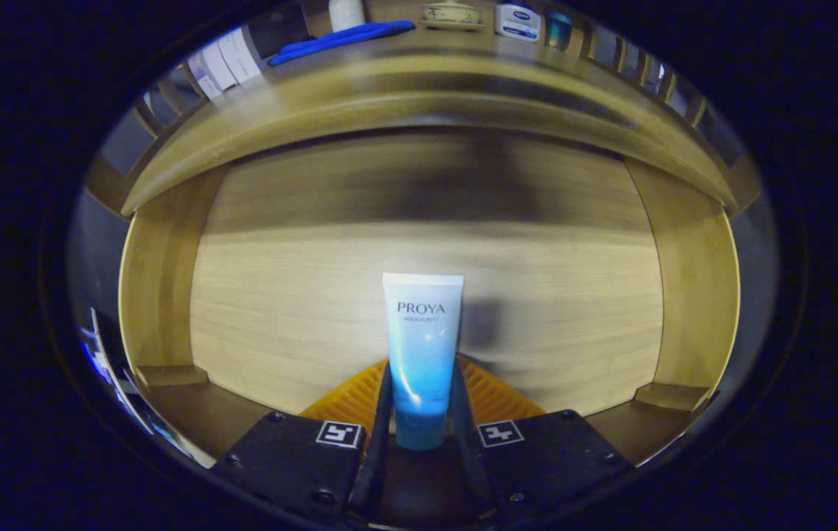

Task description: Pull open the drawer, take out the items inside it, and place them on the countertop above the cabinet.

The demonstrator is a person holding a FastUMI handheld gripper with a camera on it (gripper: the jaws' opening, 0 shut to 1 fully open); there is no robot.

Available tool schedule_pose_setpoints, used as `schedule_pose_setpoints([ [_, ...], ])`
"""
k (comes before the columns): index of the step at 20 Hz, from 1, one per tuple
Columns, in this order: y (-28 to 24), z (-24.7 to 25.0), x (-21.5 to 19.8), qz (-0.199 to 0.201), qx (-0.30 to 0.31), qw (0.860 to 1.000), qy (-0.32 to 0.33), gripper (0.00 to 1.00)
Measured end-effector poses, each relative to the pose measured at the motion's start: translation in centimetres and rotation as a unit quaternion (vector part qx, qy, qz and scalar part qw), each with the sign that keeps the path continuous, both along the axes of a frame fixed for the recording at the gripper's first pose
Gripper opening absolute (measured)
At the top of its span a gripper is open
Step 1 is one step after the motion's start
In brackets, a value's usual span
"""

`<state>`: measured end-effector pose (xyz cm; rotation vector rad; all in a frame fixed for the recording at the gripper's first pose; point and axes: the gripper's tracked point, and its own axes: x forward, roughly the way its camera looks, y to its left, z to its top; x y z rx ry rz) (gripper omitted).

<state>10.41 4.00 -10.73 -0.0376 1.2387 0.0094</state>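
A white-to-blue cosmetic tube (421, 346) stands up between my gripper's (420, 398) two fingers, which press on its lower sides. Its flat crimped end points away from me and its blue cap end sits down between the fingers. Below and beyond it lies the open wooden drawer (168, 295), and the tube casts a shadow on the pale drawer floor. Above the drawer runs the countertop edge (419, 103) of the cabinet.
On the countertop lie a blue cloth-like item (341, 38), a white bottle (346, 12), a small dish (451, 15), a white and blue jar (518, 21) and a teal container (558, 29). Wooden rails stand at the countertop's sides. The drawer's side walls rise left and right.
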Motion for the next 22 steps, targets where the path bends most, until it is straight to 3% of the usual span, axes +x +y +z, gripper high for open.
schedule_pose_setpoints([
  [13,-0.2,10.6,-0.3,0.022,0.019,0.996,-0.086,0.44],
  [22,1.7,14.9,5.6,0.016,0.02,0.994,-0.106,0.44],
])
